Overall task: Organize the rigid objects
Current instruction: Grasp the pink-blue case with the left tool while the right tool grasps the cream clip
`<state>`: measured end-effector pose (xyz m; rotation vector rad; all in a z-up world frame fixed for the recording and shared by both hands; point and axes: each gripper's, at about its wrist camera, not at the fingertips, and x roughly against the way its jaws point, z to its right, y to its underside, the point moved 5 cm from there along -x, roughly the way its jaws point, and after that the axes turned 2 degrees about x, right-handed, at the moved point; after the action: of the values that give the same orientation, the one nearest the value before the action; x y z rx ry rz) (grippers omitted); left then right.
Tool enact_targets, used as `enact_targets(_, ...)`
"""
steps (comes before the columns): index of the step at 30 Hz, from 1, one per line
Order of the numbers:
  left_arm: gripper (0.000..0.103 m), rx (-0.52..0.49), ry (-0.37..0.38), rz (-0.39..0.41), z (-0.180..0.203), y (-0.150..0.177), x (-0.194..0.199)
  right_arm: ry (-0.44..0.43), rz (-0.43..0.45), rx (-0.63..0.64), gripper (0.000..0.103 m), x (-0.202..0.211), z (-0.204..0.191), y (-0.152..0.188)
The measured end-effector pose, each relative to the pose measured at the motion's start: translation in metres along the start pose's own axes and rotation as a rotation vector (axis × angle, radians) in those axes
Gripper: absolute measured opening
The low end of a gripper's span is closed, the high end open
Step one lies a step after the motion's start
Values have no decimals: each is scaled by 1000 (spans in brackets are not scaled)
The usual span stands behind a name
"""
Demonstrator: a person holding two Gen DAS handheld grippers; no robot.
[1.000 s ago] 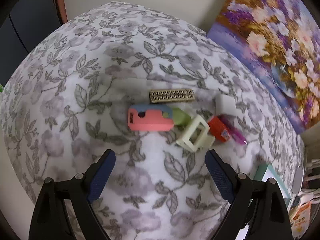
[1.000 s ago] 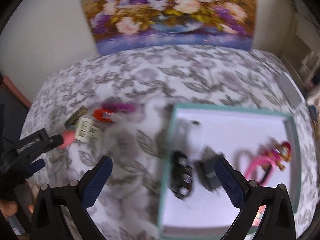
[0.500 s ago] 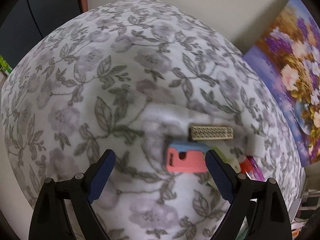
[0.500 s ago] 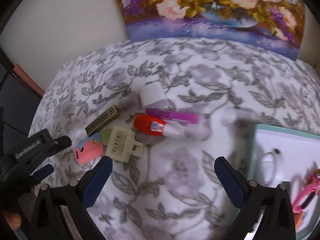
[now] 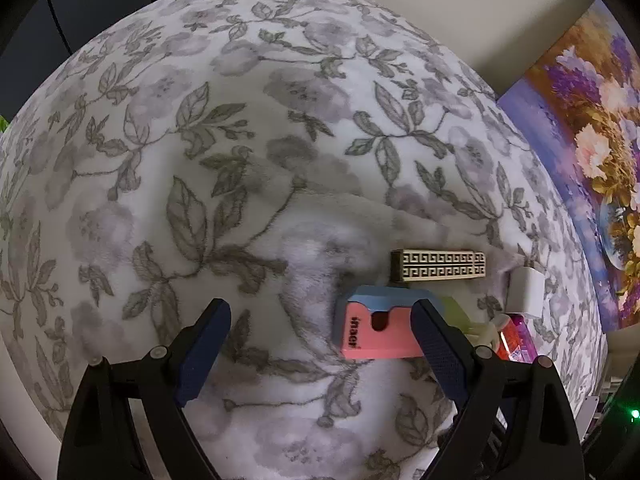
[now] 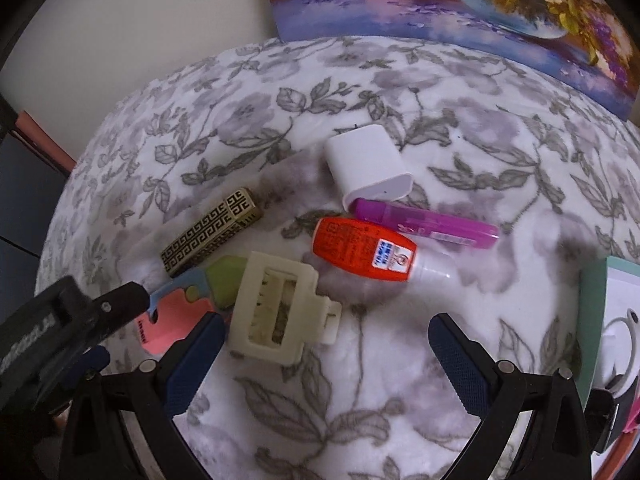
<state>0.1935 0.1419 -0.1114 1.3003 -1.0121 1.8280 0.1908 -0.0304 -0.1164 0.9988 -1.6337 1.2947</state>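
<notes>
Several small items lie bunched on the flowered blanket (image 5: pixel 224 128). My left gripper (image 5: pixel 320 352) is open, its right finger in front of a pink and blue block (image 5: pixel 376 328). Behind the block lies a gold patterned box (image 5: pixel 438 266), with a white case (image 5: pixel 526 292) to the right. My right gripper (image 6: pixel 324 364) is open with nothing between its fingers. A cream hair clip (image 6: pixel 280 308) lies just ahead of its left finger. Beyond are a red bottle (image 6: pixel 364 254), a purple tube (image 6: pixel 428 224), the white case (image 6: pixel 368 166) and the gold box (image 6: pixel 212 236).
A teal-rimmed box (image 6: pixel 592 320) with a white inside sits at the right edge, holding a cable and other items. A flower painting (image 6: pixel 480 0) leans on the wall behind. The left gripper's black finger (image 6: pixel 120 300) reaches over the pink block (image 6: pixel 172 328).
My right gripper moved left from over the teal box to the cluster of items and came lower. The left gripper shifted left and down, so the items now sit at its right finger.
</notes>
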Motion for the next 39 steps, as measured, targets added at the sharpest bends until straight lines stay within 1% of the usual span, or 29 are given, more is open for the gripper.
enact_targets(4,92,25,6,-9,-8,-2,-3,29,-16,8,103,-12,-1,-3)
enact_targets(6,92,38,13,-12,-11,-3,-4,49,4,8,103,-13,-1,-5)
enact_targets(9,92,38,16,-17,-12,-1,-4,51,7,2,103,-13,0,-6)
enact_targets(11,92,34,32,-16,-9,-2,-4,42,14,-10,102,-13,2,-8)
enact_targets(16,92,17,53,-28,1,-2,-8,43,23,-25,86,-7,9,-10)
enact_targets(17,92,12,61,-33,4,-1,-10,39,25,-28,84,-5,10,-9)
enact_targets(20,92,-7,80,-35,11,1,-11,34,34,-33,73,-2,14,-10)
enact_targets(21,92,-17,81,-35,14,2,-11,39,35,-33,68,-1,15,-9)
enact_targets(22,92,-27,83,-34,17,2,-12,42,37,-32,65,1,17,-8)
enact_targets(23,92,-35,85,-33,20,2,-12,38,37,-32,64,1,18,-8)
enact_targets(25,92,-47,92,-35,25,3,-15,29,38,-37,56,3,21,-7)
enact_targets(27,92,-60,97,-39,31,5,-19,31,38,-42,51,4,25,-7)
enact_targets(31,92,-103,52,-22,42,9,-23,13,36,-60,50,6,37,-6)
enact_targets(35,91,-125,34,-9,46,11,-25,14,41,-57,50,8,43,-4)
enact_targets(38,83,-150,7,5,49,11,-26,13,41,-60,50,8,46,-3)
enact_targets(39,77,-149,16,7,49,11,-25,13,41,-60,50,9,46,-3)
